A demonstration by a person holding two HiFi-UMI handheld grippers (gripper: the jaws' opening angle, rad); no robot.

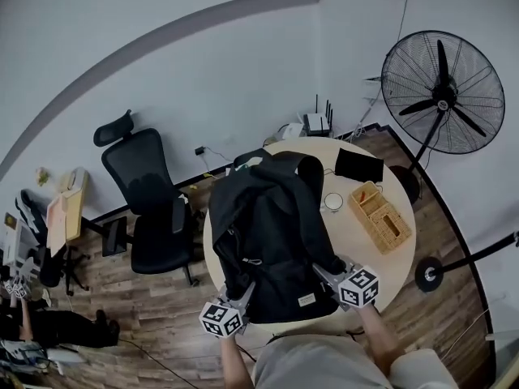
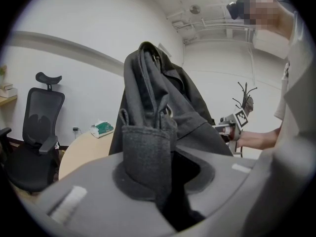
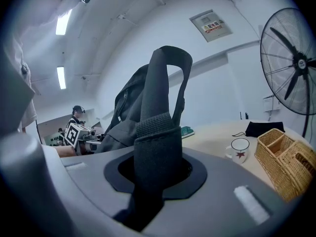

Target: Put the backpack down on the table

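Nearest: left gripper (image 2: 163,181) clenched on a grey strap (image 2: 147,154); right gripper (image 3: 158,179) clenched on a black strap (image 3: 159,142). Backpack (image 1: 272,233) upright over the near half of the round table (image 1: 361,245) — contact of its base with the top not determinable. Beyond, to the right: cup (image 1: 333,202), basket (image 1: 381,217). Farther back — chair (image 1: 150,209) at left, fan (image 1: 442,91) at right.

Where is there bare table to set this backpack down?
Bare tabletop shows at the near edge, between the backpack and the wicker basket. The far right is crowded: mug, black pouch. The backpack hides the left half.
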